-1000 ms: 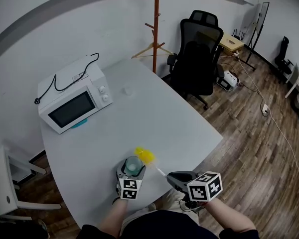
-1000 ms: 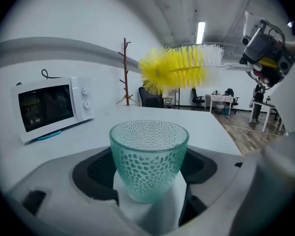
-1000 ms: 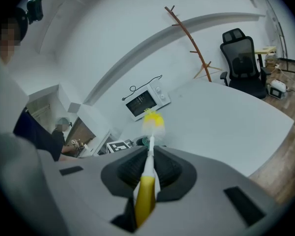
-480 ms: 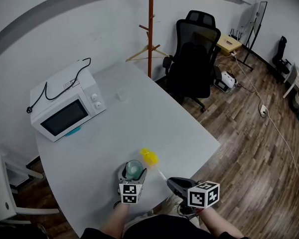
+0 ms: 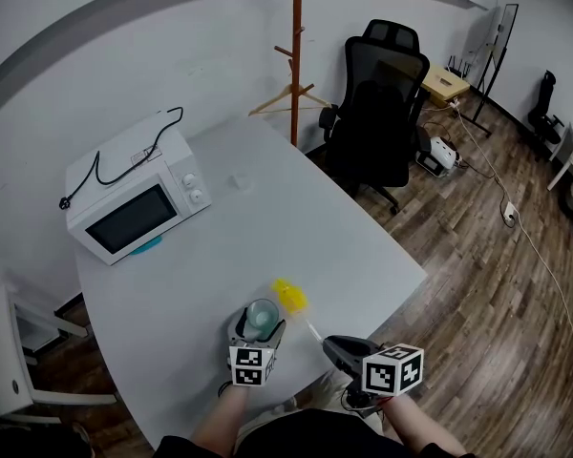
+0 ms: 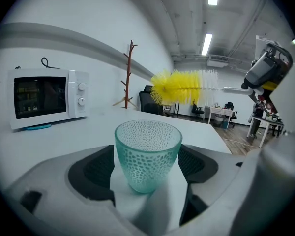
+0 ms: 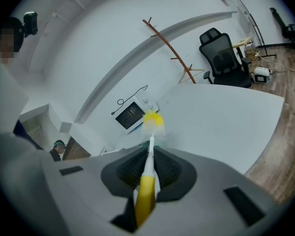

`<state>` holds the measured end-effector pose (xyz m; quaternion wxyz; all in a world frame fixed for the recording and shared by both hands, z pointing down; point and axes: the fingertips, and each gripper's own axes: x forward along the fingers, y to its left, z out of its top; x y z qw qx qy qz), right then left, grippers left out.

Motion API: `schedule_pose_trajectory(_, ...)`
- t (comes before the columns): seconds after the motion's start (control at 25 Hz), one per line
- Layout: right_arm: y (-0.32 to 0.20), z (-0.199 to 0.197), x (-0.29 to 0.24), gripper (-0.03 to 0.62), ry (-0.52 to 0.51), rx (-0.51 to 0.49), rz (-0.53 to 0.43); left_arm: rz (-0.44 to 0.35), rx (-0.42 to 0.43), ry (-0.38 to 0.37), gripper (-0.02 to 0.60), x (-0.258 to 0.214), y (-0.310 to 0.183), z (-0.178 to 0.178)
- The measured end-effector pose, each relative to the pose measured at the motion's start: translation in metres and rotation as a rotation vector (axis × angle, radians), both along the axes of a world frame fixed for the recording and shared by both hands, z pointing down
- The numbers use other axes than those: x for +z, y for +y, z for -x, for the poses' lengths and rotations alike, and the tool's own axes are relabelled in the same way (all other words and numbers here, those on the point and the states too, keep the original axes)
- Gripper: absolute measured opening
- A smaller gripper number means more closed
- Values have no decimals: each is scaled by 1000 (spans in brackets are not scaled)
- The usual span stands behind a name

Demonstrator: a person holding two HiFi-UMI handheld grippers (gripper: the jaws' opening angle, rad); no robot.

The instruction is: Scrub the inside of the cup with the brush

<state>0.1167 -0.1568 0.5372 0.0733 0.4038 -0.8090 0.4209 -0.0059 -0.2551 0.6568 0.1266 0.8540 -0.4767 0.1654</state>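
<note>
Cup (image 6: 147, 156) held upright between the jaws of the left gripper (image 5: 258, 337) at the near edge of the table (image 5: 296, 208), brush (image 6: 184, 86) handle clamped in the right gripper (image 7: 148, 167) jaws, yellow bristle head over the same table edge, outside the cup, just beyond its rim.

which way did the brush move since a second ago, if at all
Yes, only slightly: the brush edged right, toward the table corner by the floor, and is still outside the cup.
</note>
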Motion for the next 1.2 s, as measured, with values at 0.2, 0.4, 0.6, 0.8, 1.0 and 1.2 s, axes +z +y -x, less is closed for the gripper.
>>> schedule_pose_trajectory(0.2, 8, 3, -2, 49, 12, 14, -22, -10, 10, -3, 387, -9, 11, 5)
schedule_pose_trajectory(0.4, 14, 5, -2, 49, 75, 32, -64, -10, 49, -10, 387, -19, 30, 11)
schedule_pose_trajectory(0.6, 21, 12, 5, 49, 209, 44, -135, 26, 125, -17, 383, -26, 59, 15)
schedule_pose_trajectory(0.8, 31, 24, 5, 49, 274, 57, -192, -12, 88, 13, 142, -49, 80, 30)
schedule_pose_trajectory(1.0, 40, 35, 5, 49, 330, 77, -248, -36, 77, 83, 30, -72, 99, 40)
schedule_pose_trajectory(1.2, 52, 45, 10, 49, 351, 84, -271, -58, 72, 112, 18, -87, 114, 46)
